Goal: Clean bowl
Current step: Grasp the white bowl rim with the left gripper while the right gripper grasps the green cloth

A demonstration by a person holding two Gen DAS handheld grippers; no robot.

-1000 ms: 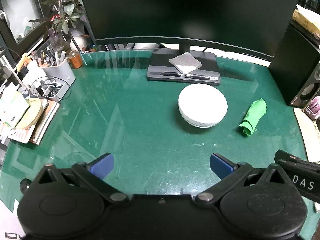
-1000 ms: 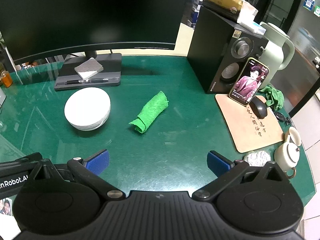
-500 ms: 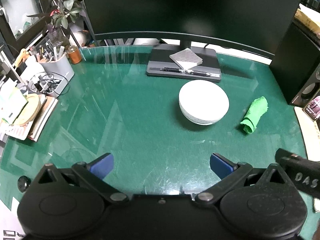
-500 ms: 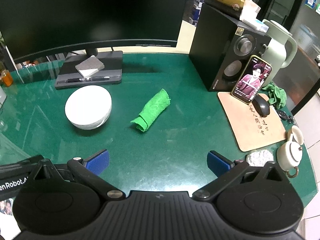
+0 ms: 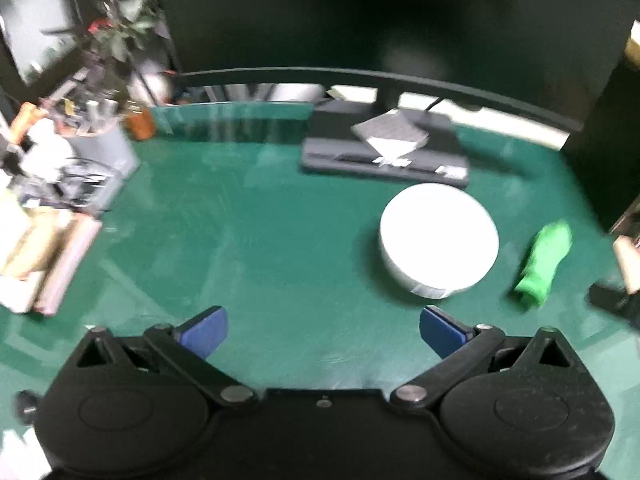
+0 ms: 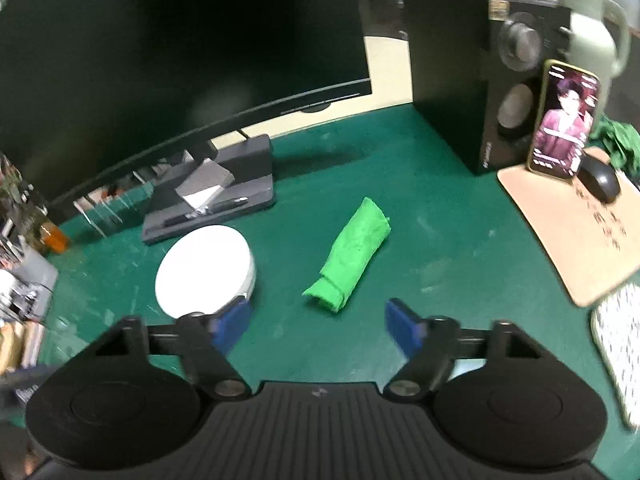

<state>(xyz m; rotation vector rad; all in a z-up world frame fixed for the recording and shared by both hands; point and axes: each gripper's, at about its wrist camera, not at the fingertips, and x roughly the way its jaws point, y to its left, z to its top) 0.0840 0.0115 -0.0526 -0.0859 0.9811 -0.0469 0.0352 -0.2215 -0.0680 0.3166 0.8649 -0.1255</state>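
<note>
A white bowl point(image 5: 439, 240) sits on the green glass desk, ahead and right of my left gripper point(image 5: 323, 330), which is open and empty. The bowl also shows in the right wrist view point(image 6: 206, 270), just ahead of my right gripper's left finger. A rolled green cloth point(image 6: 350, 256) lies right of the bowl, directly ahead of my right gripper point(image 6: 318, 326), which is open and empty with its jaws somewhat narrowed. The cloth shows at the right in the left wrist view point(image 5: 544, 264). Both views are blurred.
A dark monitor point(image 6: 180, 52) on a grey stand point(image 6: 216, 196) fills the back. A black speaker point(image 6: 480, 92), a phone point(image 6: 564, 120), a mouse point(image 6: 600, 180) and a tan mat point(image 6: 580, 232) are at the right. A pen holder point(image 5: 96, 148), a plant and books crowd the left.
My right gripper has moved forward and tilted toward the cloth, and its jaws have narrowed. My left gripper has shifted closer to the bowl. Both views are now motion-blurred.
</note>
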